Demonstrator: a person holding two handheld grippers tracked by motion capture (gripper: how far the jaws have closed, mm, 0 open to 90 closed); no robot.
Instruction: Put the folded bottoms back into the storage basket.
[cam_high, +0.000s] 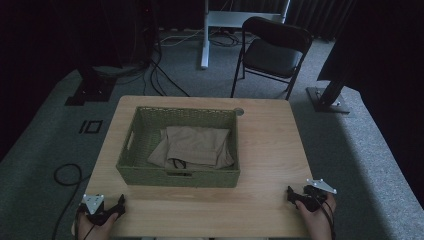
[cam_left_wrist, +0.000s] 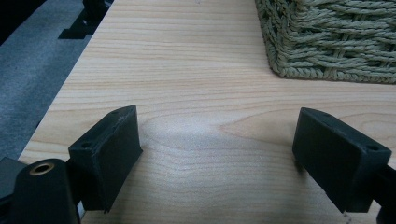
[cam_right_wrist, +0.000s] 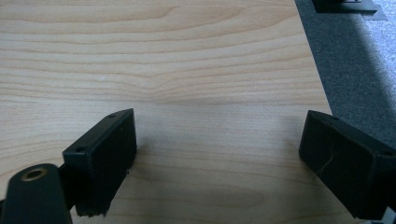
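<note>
High view: tan cloth (cam_high: 195, 146) lies folded inside the green basket (cam_high: 131, 165) on the tabletop (cam_high: 270, 150); both grippers rest at the near edge — likely nothing begun.
Left gripper view: left gripper (cam_left_wrist: 217, 154) fingers spread, empty, basket corner ahead.
Right gripper view: right gripper (cam_right_wrist: 217, 156) fingers spread, empty — next move probably a reach into the basket.

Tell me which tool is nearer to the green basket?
Left. The left tool sits just below the green basket's near left corner; the right tool rests apart, by the table's right edge.
</note>
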